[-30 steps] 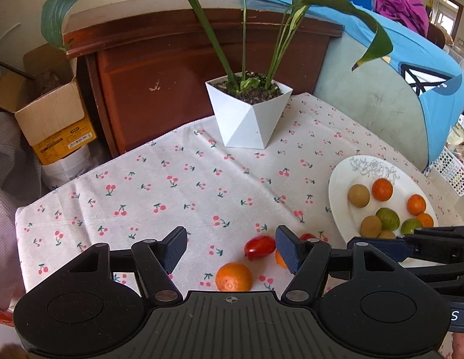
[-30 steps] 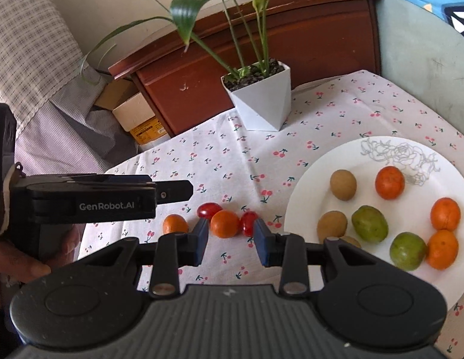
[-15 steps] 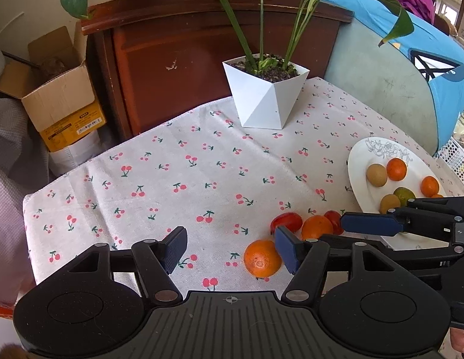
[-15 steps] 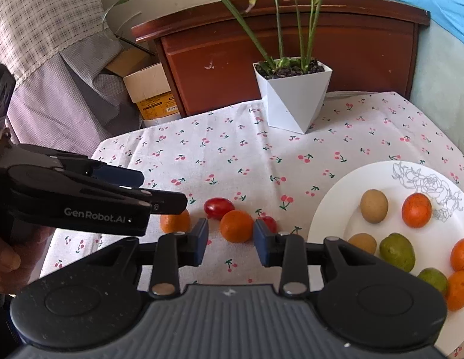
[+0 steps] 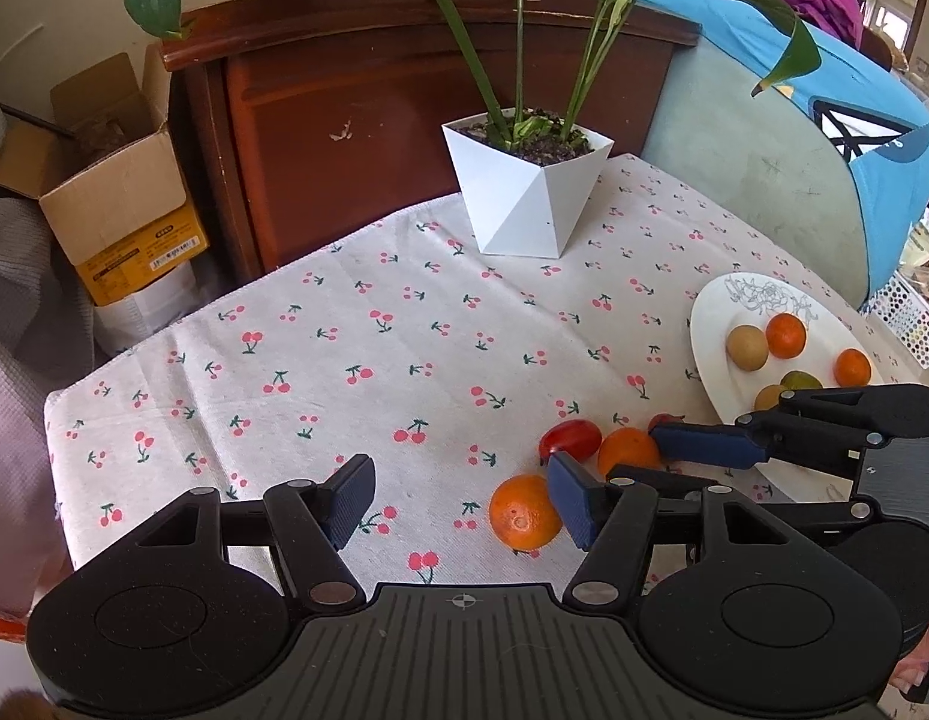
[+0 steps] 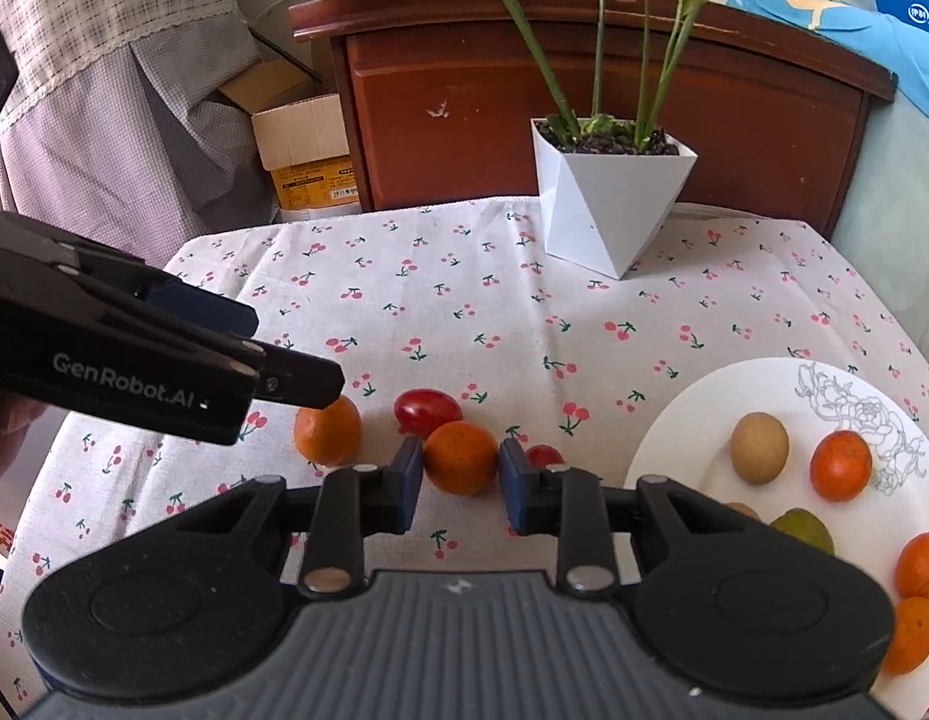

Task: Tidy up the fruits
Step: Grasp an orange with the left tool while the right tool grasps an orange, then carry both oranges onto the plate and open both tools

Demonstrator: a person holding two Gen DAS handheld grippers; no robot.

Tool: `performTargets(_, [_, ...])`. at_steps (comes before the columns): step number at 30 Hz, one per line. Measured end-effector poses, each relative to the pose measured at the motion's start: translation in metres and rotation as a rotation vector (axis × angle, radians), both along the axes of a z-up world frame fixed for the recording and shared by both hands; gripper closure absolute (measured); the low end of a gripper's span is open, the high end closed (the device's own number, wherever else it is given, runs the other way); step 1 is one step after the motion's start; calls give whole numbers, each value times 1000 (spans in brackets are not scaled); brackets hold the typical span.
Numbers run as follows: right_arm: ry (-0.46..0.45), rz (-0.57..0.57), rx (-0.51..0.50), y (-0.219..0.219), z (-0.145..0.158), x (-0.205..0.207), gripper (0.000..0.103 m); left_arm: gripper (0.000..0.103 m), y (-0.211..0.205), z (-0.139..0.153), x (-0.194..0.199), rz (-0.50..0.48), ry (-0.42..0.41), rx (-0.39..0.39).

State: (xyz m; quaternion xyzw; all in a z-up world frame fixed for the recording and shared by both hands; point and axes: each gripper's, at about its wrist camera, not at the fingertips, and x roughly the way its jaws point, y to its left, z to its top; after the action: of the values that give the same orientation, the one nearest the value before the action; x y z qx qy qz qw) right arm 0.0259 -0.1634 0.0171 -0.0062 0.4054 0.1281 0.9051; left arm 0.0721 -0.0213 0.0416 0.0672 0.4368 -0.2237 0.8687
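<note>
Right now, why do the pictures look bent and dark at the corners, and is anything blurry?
Left wrist view: fisheye lens curves the cabinet and tablecloth edges, corners black; soft daylight, faint shadow under the near orange. Right wrist view: same bending, plate sharp, nothing notably blurred.

Loose fruits (image 6: 461, 465) lie left of the plate (image 6: 692, 420), plant pot (image 6: 608, 204) behind.

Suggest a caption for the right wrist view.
Right gripper closing around an orange beside the fruit plate.

Six oranges (image 6: 461, 457), two tomatoes (image 6: 427, 410)
</note>
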Motion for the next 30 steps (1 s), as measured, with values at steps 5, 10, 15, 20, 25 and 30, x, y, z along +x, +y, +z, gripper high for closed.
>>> performTargets(5, [-8,2,23,-4,7,-3,76,42,-1,-1,-2,-22,1,-1])
performTargets(10, [-9,-33,64,-17,12,-3,76,42,-4,-2,-3,-39,-6,22])
performTargets(15, [3,-96,159,-34,17,-1,76,43,-11,-7,-8,-76,-18,49])
performTargets(20, [-2,-128,195,-40,21,0,76,53,-15,-16,-10,-93,-14,61])
performTargets(25, [-2,-140,194,-43,22,-2,76,67,-17,-24,-10,-98,0,59])
performTargets(30, [-2,-148,195,-46,23,-3,76,77,-20,-25,-11,-97,-19,60])
